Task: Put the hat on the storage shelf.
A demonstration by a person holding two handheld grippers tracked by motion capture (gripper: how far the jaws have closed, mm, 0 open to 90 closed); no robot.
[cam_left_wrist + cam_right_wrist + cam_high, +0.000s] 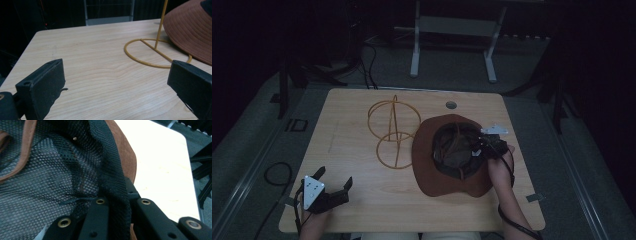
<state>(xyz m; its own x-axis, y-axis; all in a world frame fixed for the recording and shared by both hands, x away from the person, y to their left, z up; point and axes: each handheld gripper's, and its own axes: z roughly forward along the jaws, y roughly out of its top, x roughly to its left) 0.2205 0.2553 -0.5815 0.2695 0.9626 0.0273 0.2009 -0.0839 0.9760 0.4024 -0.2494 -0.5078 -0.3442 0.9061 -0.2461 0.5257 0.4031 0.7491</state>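
Pickup step: the right tool (pixel 484 146) is clenched on the upturned brown hat's (pixel 432 175) mesh sweatband (pixel 112 170); the left tool (pixel 332 182) rests released. Next, I judge, lift toward the wire hat stand (pixel 393 131) at ten o'clock.

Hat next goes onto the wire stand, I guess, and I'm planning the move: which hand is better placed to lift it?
Right: the right gripper already pinches the hat; the left gripper is open, apart.

I can read no writing, label, brand or number anywhere; nothing on my hat (pixel 447 160), nothing on the wire stand (pixel 393 131), nothing on the table (pixel 362 200); the grey plate on my left gripper (pixel 334 192) bears only small dots, no letters I can make out.
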